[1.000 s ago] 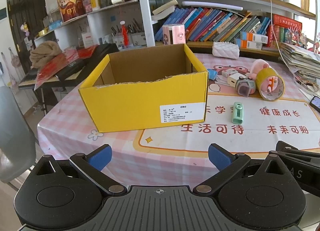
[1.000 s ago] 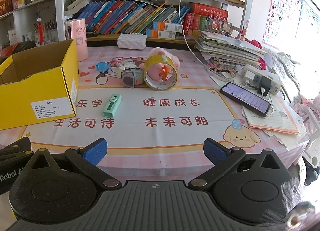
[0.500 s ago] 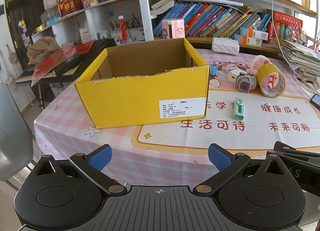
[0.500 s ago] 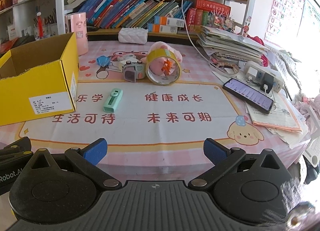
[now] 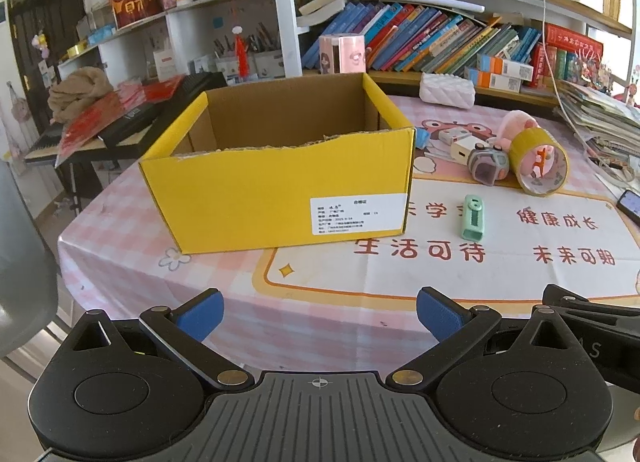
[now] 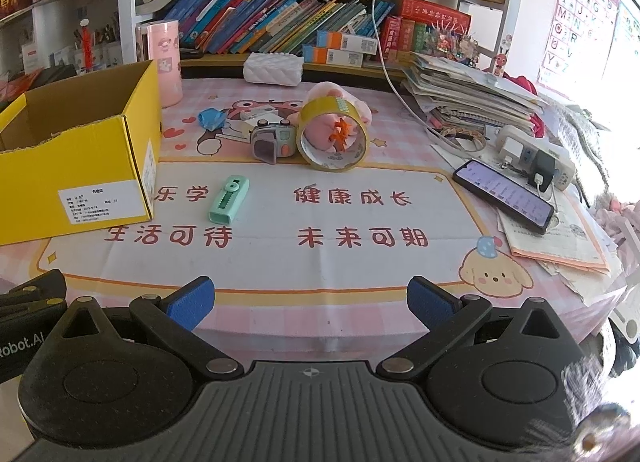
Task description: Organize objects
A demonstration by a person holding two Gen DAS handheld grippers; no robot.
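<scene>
Beyond both spread, empty jaws, the green eraser [image 6: 229, 199] lies beside the yellow box [image 5: 276, 198].

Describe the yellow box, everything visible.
The yellow cardboard box sits upright on the pink checked tablecloth, open at the top, with a plain brown inside and nothing visible in it. Its near top edge is ragged, as if torn. A white printed label sits low on the front, near the right corner. Nothing touches it except the tablecloth.

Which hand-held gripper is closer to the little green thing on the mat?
Right, probably. The right hand-held gripper sits open at the table edge, facing the green thing slightly to its left. The left hand-held gripper, also open, faces the yellow box, the green thing further right.
</scene>
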